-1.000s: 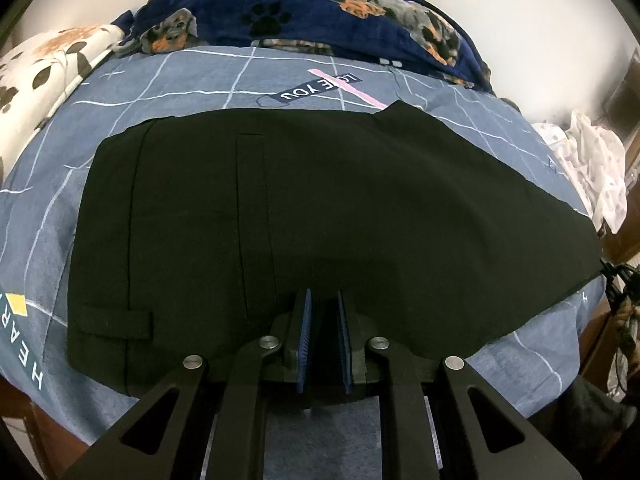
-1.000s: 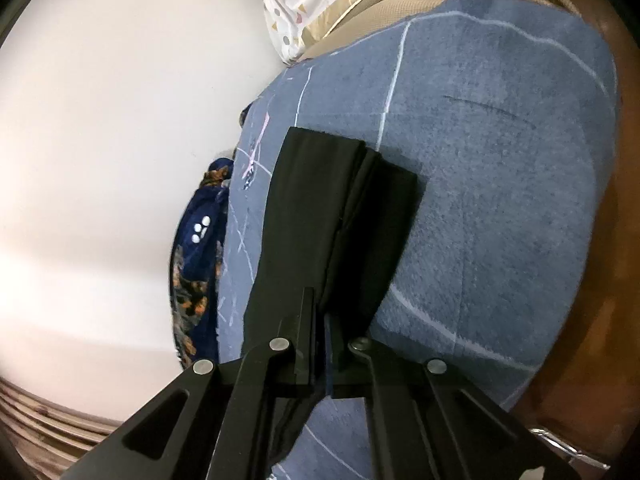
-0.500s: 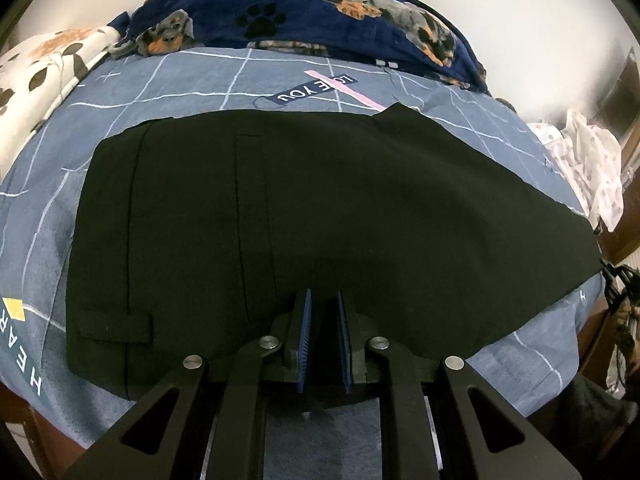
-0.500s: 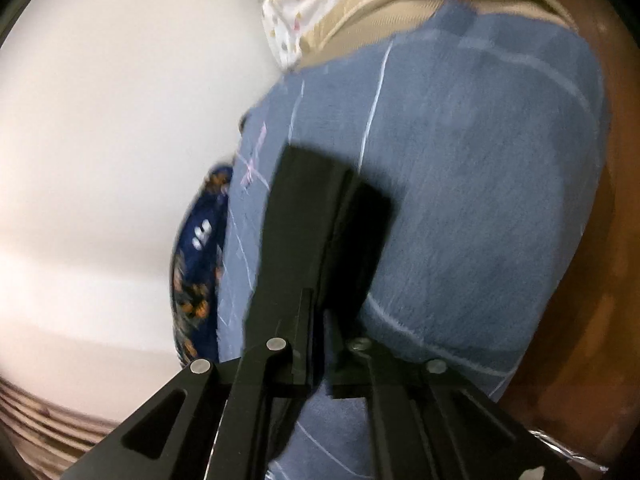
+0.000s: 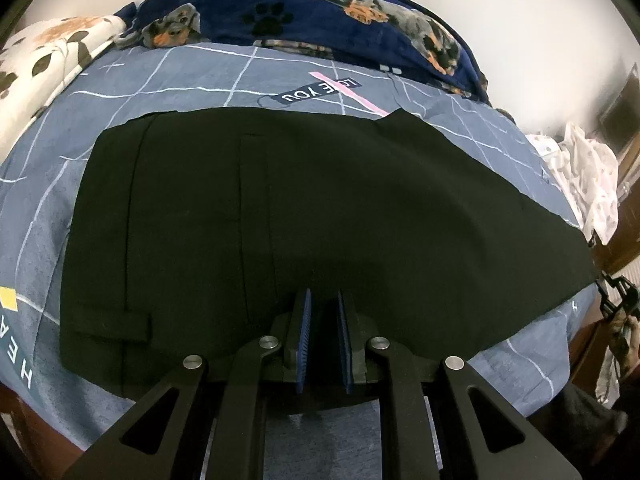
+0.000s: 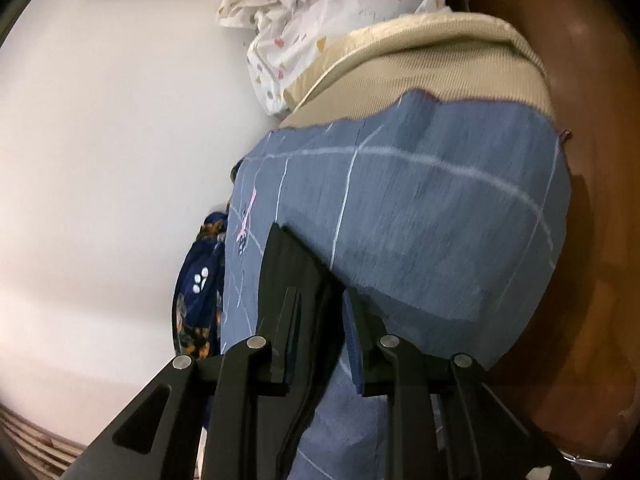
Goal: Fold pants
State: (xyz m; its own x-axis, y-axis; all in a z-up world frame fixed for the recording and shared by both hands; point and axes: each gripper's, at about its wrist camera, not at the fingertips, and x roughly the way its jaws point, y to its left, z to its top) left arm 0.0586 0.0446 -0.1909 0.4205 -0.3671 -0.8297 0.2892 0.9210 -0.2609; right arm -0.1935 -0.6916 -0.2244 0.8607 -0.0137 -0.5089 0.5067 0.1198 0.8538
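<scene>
Black pants (image 5: 320, 200) lie flat on the blue checked bedsheet (image 5: 200, 76), doubled lengthwise, waistband at the left. My left gripper (image 5: 323, 300) sits at their near edge, shut on the fabric. In the right wrist view the narrow leg end of the pants (image 6: 288, 264) runs from the bedsheet (image 6: 440, 220) back between my right gripper's (image 6: 320, 294) fingers. Those jaws are opening: the cloth lies against the left finger (image 6: 286, 320), and the blue right pad (image 6: 354, 340) stands off it.
A navy dog-print blanket (image 5: 320, 12) lies bunched along the far side, a floral pillow (image 5: 48, 52) at the far left. White patterned cloth (image 6: 320, 12) is heaped on the bare beige mattress (image 6: 420, 64) past the sheet's end. A brown wooden surface (image 6: 600, 240) borders the bed.
The right gripper's jaws have parted from shut, and it has drawn back, so less of the pants leg shows ahead of it. The left gripper and the pants' upper part have stayed put.
</scene>
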